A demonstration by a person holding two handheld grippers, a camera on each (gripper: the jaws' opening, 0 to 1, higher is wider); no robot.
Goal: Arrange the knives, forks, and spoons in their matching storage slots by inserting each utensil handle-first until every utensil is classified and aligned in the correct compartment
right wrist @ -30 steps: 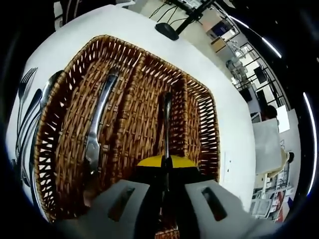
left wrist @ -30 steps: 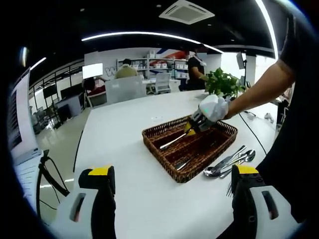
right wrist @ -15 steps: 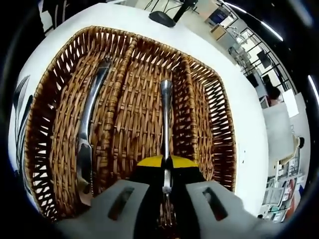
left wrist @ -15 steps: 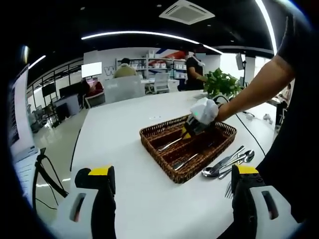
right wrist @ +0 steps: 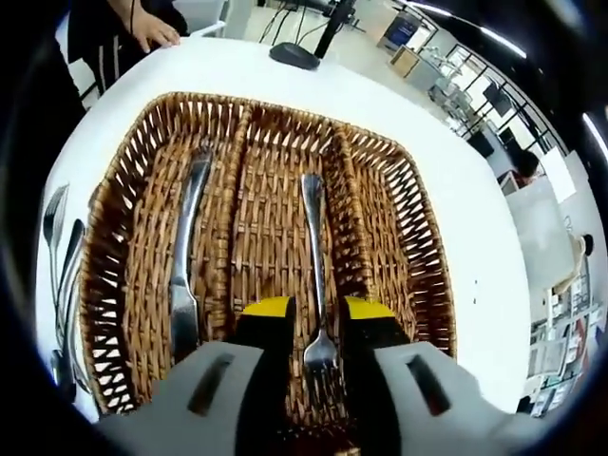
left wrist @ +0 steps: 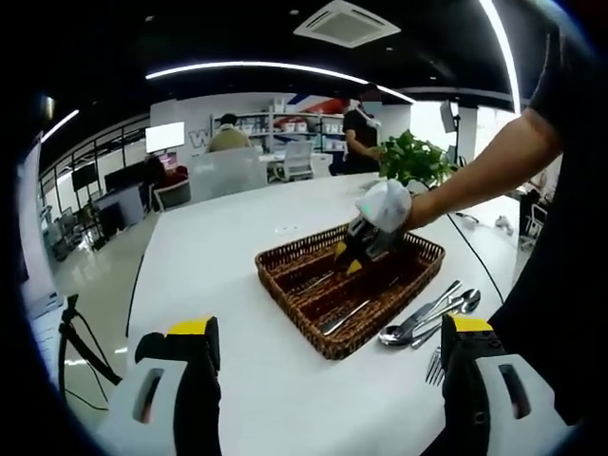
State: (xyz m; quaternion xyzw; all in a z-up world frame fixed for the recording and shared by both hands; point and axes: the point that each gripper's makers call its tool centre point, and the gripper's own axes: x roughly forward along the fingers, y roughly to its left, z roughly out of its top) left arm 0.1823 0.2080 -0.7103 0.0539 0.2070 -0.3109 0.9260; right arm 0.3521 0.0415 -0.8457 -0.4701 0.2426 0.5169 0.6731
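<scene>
Right gripper (right wrist: pixel 318 309): jaws parted, straddling the fork (right wrist: pixel 314 266) without pinching it. Fork lying in the middle compartment of the wicker basket (right wrist: pixel 418 285), tines nearest the jaws, handle pointing away, roughly parallel to the dividers. Just left of the jaws, one compartment over: knife (right wrist: pixel 180 285), likewise lengthwise.

Likely step: letting go of the fork. Next move, by this reading: lift straight up clear of the tines, then swing left over the basket rim to the loose cutlery (right wrist: pixel 57 285) on the white table (right wrist: pixel 484 237).

Left gripper (left wrist: pixel 330 328): wide open, holding nothing, low over the table. Just ahead and right of it, the loose spoons and knives (left wrist: pixel 427 318); another fork (left wrist: pixel 437 366) beside its right jaw.

Edges: woven dividers close on both sides of the fork, little sideways room; plenty above. Bare tabletop ahead of the basket's far rim; farther off, a dark mouse-like object (right wrist: pixel 293 57) and a person's hand (right wrist: pixel 152 28) near the table edge.
</scene>
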